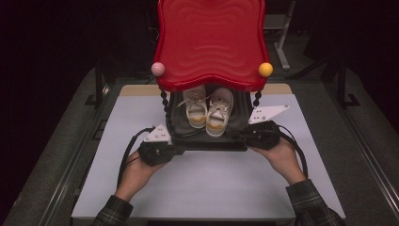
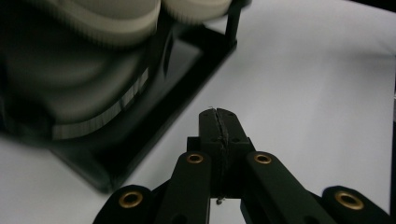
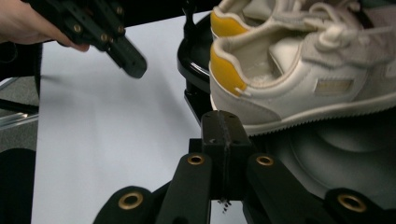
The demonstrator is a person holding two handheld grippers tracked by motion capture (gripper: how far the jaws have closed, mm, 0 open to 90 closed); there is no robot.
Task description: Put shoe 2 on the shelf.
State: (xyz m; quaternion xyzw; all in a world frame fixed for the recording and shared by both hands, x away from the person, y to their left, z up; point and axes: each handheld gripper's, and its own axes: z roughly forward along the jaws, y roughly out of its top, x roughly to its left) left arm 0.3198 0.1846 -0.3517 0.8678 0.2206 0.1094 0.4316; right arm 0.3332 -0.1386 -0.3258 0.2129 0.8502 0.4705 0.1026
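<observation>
Left gripper (image 2: 219, 122) and right gripper (image 3: 223, 126): jaws pressed together, empty, flanking the black stand (image 1: 207, 145) bearing white shoes (image 1: 208, 113).

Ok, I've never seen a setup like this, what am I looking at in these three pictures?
A person sits at a white table with a hand-held two-jaw gripper in each hand. One picture looks down from above; the other two come from cameras riding on the grippers. On the table stands a rack with a red top, and a pair of white shoes sits on its black lower shelf. The left gripper and right gripper are both shut and hold nothing; they sit at the shelf's front corners.
</observation>
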